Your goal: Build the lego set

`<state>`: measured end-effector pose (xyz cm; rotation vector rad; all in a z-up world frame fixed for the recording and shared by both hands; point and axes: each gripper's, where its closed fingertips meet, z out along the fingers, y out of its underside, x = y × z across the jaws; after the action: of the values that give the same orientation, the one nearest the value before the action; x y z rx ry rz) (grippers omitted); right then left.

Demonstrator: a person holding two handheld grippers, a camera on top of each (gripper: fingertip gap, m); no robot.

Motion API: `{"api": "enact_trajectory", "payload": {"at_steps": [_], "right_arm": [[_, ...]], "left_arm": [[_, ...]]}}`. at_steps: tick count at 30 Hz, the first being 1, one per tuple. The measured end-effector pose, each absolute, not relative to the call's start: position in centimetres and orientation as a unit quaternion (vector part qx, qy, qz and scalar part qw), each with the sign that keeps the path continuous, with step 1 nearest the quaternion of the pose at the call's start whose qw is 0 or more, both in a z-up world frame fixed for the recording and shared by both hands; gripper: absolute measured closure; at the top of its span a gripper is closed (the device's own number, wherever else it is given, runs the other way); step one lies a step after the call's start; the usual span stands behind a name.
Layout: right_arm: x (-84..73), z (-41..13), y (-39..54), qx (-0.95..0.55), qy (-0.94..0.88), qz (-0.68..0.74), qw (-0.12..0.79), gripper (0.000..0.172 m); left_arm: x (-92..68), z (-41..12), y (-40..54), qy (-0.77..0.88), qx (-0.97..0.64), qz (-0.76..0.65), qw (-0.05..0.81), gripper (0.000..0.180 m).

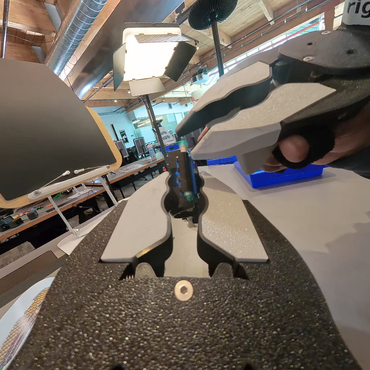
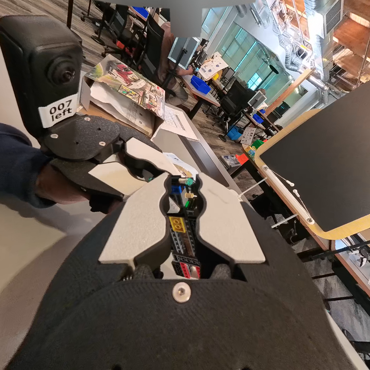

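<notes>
the left tongs (image 1: 183,186) are pinching a dark brick assembly (image 1: 181,180) with blue parts and teal studs, holding it above the grey bench (image 1: 300,210). the right tongs (image 2: 183,192) are standing slightly spread around the assembly's far end (image 2: 183,232); whether their pads are pressing it, i cannot tell. a blue bin (image 1: 284,178) is sitting behind.

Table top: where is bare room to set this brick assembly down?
Bare grey table lies right of the left hand-held gripper, before the blue bin. Crowded: open cardboard box and papers beyond the left hand-held gripper.
</notes>
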<state>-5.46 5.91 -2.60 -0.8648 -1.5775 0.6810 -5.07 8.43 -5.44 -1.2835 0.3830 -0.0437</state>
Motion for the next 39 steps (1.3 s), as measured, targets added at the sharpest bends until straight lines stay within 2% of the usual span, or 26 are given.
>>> {"api": "enact_trajectory", "payload": {"at_steps": [29, 39], "right_arm": [[-5.4, -3.7, 6.3, -0.391, -0.675, 0.261, 0.568, 0.151], [-5.4, -3.9, 6.4, -0.415, -0.670, 0.274, 0.551, 0.151]], "left_arm": [[-5.0, -5.7, 8.5, 0.185, -0.597, -0.003, 0.781, 0.158], [-5.3, -5.8, 8.6, 0.192, -0.601, 0.051, 0.774, 0.158]]}}
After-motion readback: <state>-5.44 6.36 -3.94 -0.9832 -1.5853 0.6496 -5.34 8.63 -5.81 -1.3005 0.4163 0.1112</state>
